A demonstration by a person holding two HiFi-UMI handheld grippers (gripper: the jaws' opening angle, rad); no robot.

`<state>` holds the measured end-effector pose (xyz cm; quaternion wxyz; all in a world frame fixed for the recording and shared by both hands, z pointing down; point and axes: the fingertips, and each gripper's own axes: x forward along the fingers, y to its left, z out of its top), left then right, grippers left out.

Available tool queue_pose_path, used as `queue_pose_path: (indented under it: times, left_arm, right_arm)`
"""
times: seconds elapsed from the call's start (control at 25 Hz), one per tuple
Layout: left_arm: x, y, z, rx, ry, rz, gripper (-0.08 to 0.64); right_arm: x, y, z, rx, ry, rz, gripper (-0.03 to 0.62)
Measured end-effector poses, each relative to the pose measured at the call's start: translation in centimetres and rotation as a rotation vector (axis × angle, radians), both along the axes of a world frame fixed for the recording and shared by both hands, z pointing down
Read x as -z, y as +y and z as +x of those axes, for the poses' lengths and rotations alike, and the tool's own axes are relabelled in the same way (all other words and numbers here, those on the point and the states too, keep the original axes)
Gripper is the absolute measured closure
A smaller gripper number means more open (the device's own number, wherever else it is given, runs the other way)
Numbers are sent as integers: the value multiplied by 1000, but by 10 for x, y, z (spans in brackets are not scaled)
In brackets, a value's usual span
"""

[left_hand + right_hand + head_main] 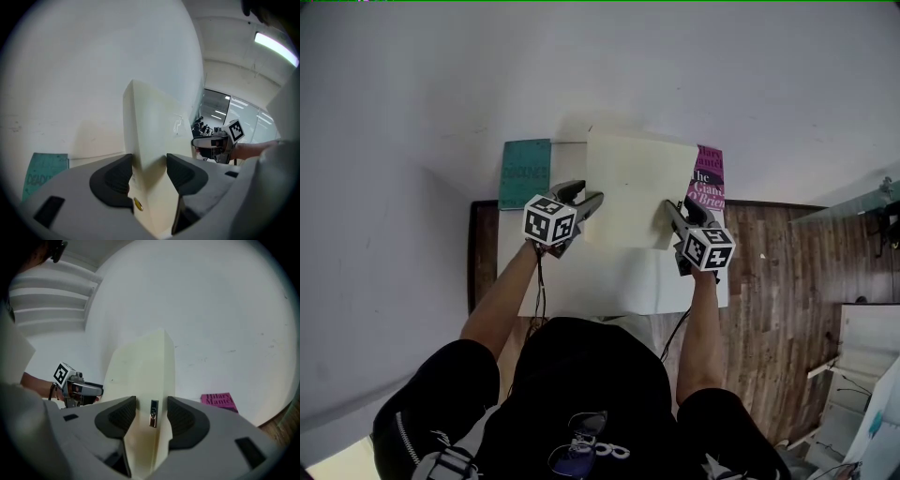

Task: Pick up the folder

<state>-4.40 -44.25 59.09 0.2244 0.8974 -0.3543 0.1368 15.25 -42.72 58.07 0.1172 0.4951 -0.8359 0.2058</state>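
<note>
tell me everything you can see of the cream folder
The thick cream box folder looks like stiff card, with a metal clasp on one edge and a brass stud on the other. It is closed, held up over the white table, clamped at opposite edges by the jaws of the left gripper and the right gripper.

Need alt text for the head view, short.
A cream folder is gripped at its two sides by the left tool and right tool, held over a white table. A teal book sits left of it and a purple book right, both by the wall.
</note>
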Motion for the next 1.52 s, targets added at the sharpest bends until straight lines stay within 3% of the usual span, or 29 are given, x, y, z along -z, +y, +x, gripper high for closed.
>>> queue_pose_path:
  times: [0.2, 0.44, 1.52]
  left_arm:
    - [37, -11, -3, 30, 15, 110, 315]
    - [65, -18, -6, 41, 23, 183, 316]
    - [77, -13, -4, 23, 34, 216, 316]
  right_arm:
    - [41, -12, -2, 3, 12, 95, 373]
    - [66, -19, -4, 5, 15, 148, 374]
    - [76, -9, -3, 1, 21, 175, 377]
